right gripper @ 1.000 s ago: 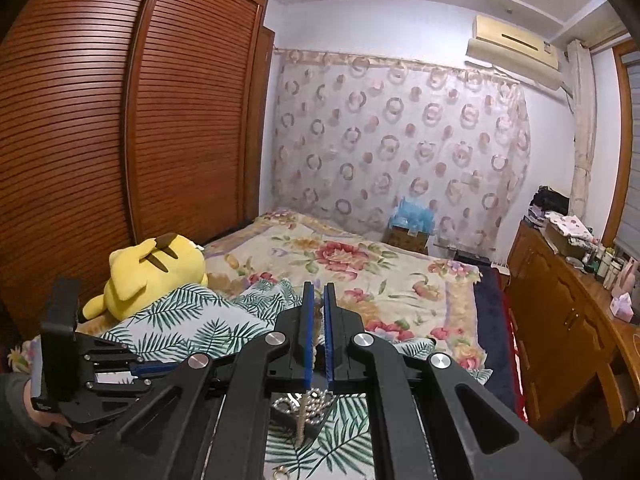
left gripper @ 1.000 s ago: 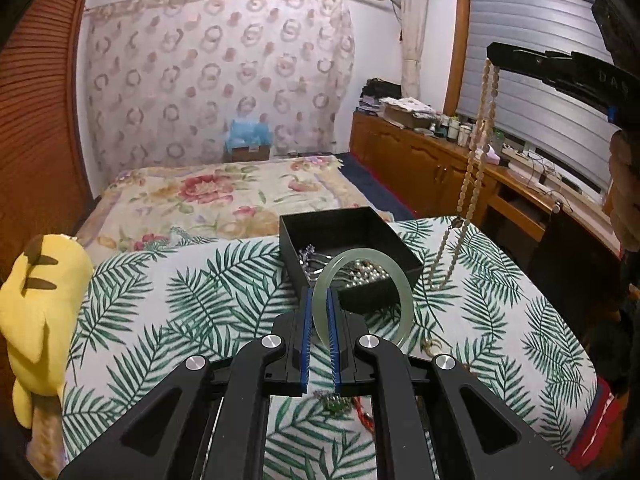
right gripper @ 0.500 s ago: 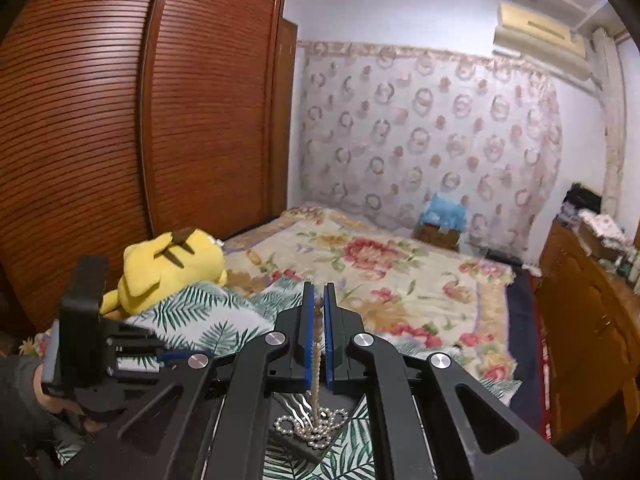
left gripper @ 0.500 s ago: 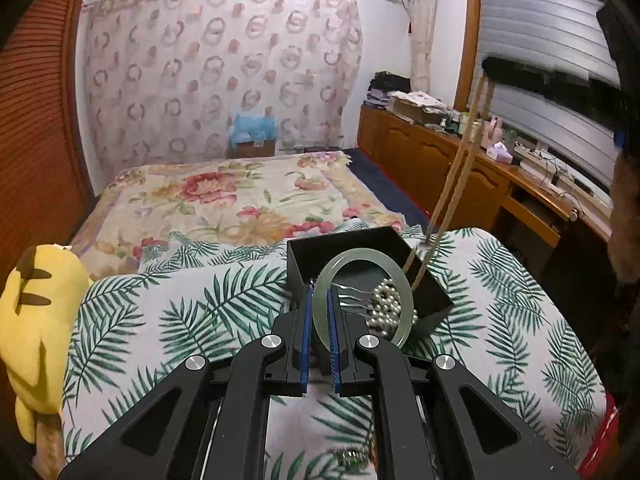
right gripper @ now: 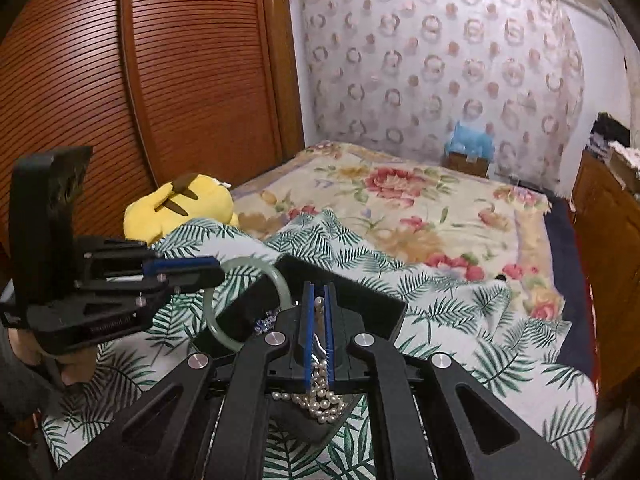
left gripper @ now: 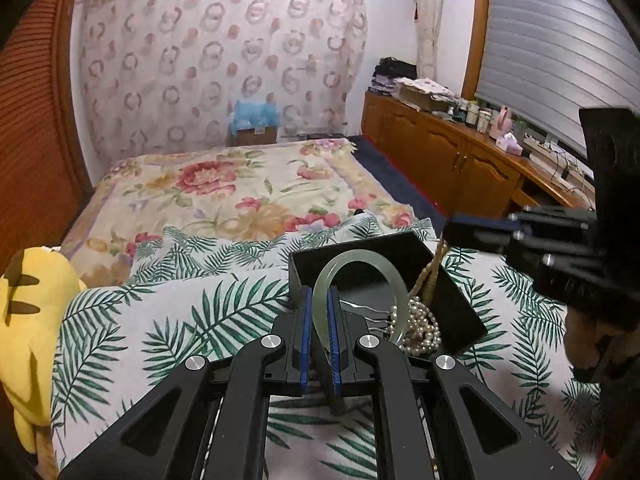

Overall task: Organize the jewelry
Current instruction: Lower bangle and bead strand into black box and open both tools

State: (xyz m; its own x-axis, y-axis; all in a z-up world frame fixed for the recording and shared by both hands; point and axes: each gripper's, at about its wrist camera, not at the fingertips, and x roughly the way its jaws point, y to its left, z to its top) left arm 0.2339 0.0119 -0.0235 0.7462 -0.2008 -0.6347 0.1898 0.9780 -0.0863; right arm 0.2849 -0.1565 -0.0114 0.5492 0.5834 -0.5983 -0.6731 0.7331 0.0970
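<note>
Both pieces held, neither let go yet. Left gripper (left gripper: 319, 300): fingers pinching the near rim of a pale green jade bangle (left gripper: 360, 255), held upright. Right gripper (right gripper: 319, 300): fingers pressed together on a tan beaded strand (left gripper: 434, 268), with one bead showing between the blue pads.

Changed within the last second:
- Strand brought down from high above the bed, where its tail dangled to the right of the black box (left gripper: 456, 308). Now hanging short from the fingers, lower end inside the box, apparently resting on the pearl pile (left gripper: 420, 328) in the near right corner.
- Bangle carried forward from short of the box to just over its near wall, with the far arc of the ring above the box's interior.

Meaning for the task, as a judgement: drop-off stage for both at once. Strand nearly settled and ready for release. Bangle probably wanting a little more forward travel to clear the wall. Some risk of strand and pearls tangling, or of the bangle knocking the rim.

Surface: a bed, not a counter. Box sitting on a white sheet with green palm leaves (left gripper: 200, 308), soft and rumpled. Beyond it, a floral quilt (left gripper: 240, 184).

Room: yellow plush toy (left gripper: 24, 312) at the near left, slatted wooden wardrobe (right gripper: 180, 100) along the left, ring-patterned curtain (left gripper: 220, 60) on the far wall, cluttered wooden sideboard (left gripper: 460, 152) under a shuttered window (left gripper: 560, 60) on the right.
</note>
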